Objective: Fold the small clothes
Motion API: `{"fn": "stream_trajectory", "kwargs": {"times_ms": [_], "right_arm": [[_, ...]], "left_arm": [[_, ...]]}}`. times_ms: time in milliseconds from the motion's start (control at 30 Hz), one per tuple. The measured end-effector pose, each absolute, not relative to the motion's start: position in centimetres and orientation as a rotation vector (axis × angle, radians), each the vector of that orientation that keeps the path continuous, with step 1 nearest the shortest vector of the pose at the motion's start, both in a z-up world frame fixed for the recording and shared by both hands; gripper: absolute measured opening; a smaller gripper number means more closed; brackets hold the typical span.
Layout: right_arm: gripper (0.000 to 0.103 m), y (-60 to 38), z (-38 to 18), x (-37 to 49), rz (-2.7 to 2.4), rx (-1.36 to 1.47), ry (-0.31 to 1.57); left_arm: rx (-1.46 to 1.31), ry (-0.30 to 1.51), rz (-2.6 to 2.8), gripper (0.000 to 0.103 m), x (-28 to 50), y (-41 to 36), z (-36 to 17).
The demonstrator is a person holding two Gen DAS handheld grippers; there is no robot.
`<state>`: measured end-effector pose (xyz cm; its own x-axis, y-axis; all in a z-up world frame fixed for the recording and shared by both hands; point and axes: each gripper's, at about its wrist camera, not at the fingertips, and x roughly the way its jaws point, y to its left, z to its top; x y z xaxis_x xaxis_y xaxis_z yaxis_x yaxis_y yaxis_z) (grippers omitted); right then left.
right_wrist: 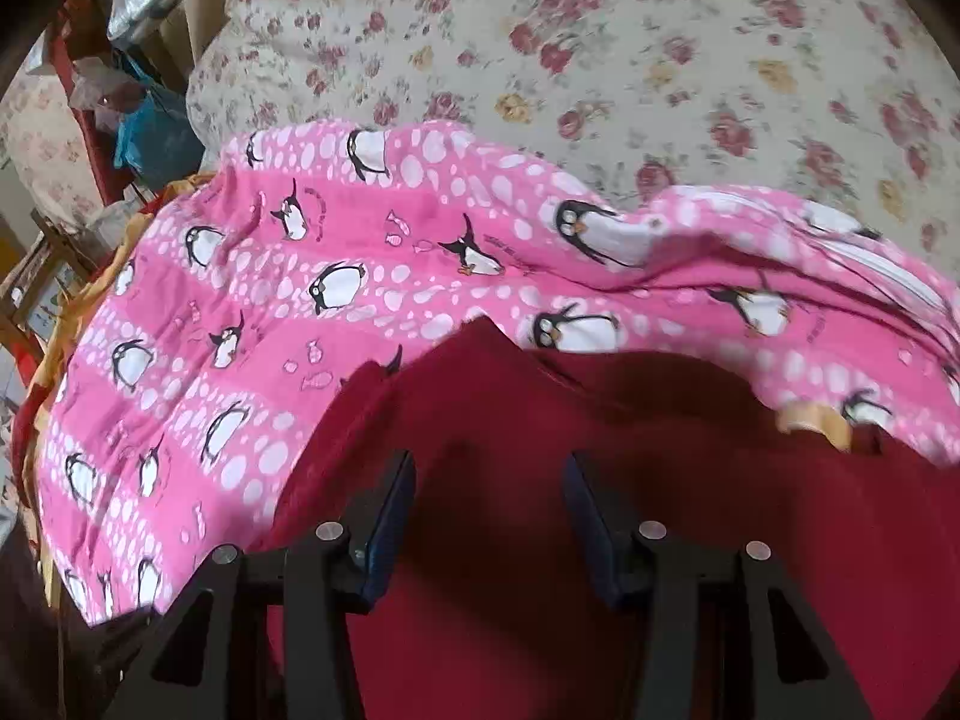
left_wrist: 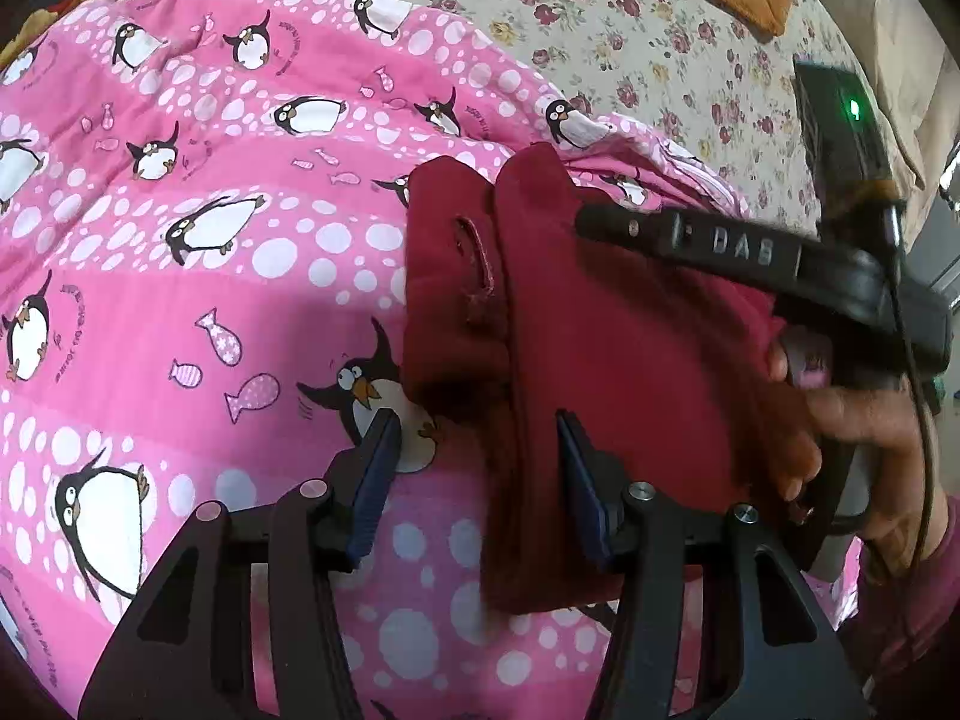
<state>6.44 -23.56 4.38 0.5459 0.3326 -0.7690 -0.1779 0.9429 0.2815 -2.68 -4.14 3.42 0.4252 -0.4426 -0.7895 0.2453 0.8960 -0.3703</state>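
Maroon garment (left_wrist: 600, 372) lies mid-frame on the penguin-print pink blanket (left_wrist: 180, 300), both claws, left gripper (left_wrist: 477, 438) and right gripper (right_wrist: 489, 480), half-open, gripping nothing.

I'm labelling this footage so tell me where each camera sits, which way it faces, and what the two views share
Left wrist: sits on the left gripper, looks forward and down along its open fingers at the dark red garment on the pink penguin blanket; the right gripper and the hand holding it show too.
Right wrist: sits on the right gripper, looks down over the dark red garment toward the floral sheet; only its own open fingers show.
Shared: garment, penguin blanket, floral sheet.
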Motion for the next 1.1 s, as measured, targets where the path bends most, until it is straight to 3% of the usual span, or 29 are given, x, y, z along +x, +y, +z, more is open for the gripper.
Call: {"fn": "stream_trajectory", "kwargs": {"times_ms": [167, 333, 367, 433, 800, 833, 967, 1033, 1100], "right_arm": [[0.052, -23.1, 2.8, 7.0, 0.298, 0.145, 1.005], [0.054, -21.7, 4.9, 7.6, 0.323, 0.178, 1.031], [0.056, -21.1, 5.2, 7.6, 0.335, 0.176, 1.028], [0.073, -19.3, 5.5, 7.5, 0.366, 0.146, 1.032], [0.082, -12.6, 3.1, 9.0, 0.346, -0.075, 1.097], [0.081, -12.6, 3.0, 9.0, 0.347, -0.080, 1.092], [0.054, -13.9, 3.7, 8.7, 0.382, -0.069, 1.065], [0.034, -15.1, 4.5, 8.3, 0.414, -0.029, 1.057], [0.028, -16.6, 5.5, 8.0, 0.438, 0.029, 1.044]], "left_arm": [[-0.251, 1.046, -0.448, 0.059, -2.6, -3.9, 3.4], [-0.326, 1.058, -0.460, 0.059, -2.4, -3.1, 3.4], [-0.337, 1.059, -0.461, 0.059, -2.3, -3.0, 3.4], [-0.346, 1.060, -0.463, 0.059, -2.3, -2.9, 3.3], [-0.365, 1.055, -0.468, 0.064, -2.1, -2.8, 3.2], [-0.368, 1.054, -0.468, 0.064, -2.1, -2.7, 3.2], [-0.386, 1.038, -0.462, 0.067, -1.6, -2.8, 3.1], [-0.390, 1.019, -0.461, 0.071, -1.4, -3.1, 3.2], [-0.390, 1.003, -0.471, 0.071, -1.1, -3.5, 3.2]]}}
